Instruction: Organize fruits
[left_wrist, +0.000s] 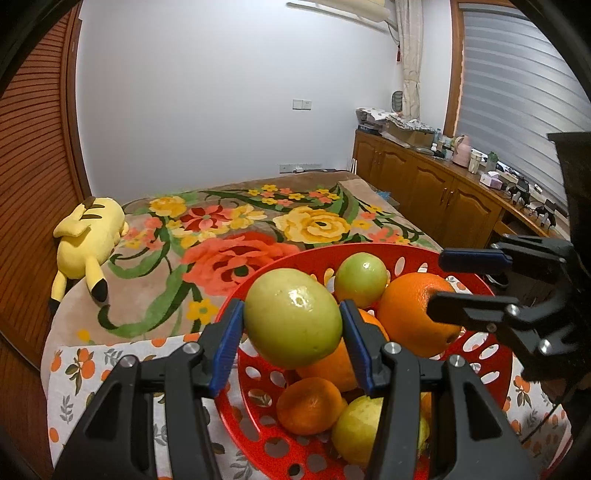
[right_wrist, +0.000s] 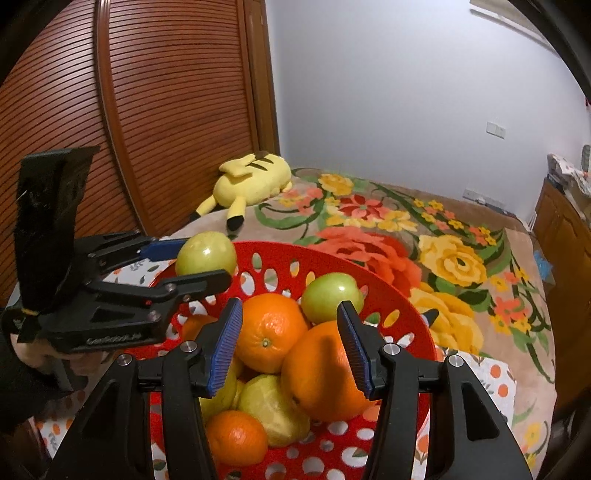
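A: Green fruit sits pinched between the blue pads of the left claw, held above the near-left rim of the red basket. It is round and glossy, so if the grip is off-centre I judge it could squirt out and roll off the cloth onto the bed.

B: And the right claw?

A: Spread, with nothing pressed between its pads, hanging over the large orange in the pile. The 2 claws are near each other over the basket; they could knock together, or nudge the heap so the smaller green fruit near the far rim tips out.

B: What can't you tell?

A: How deep the pile goes: claw frames cover the near side of the basket, and what carries the patterned cloth is hidden.
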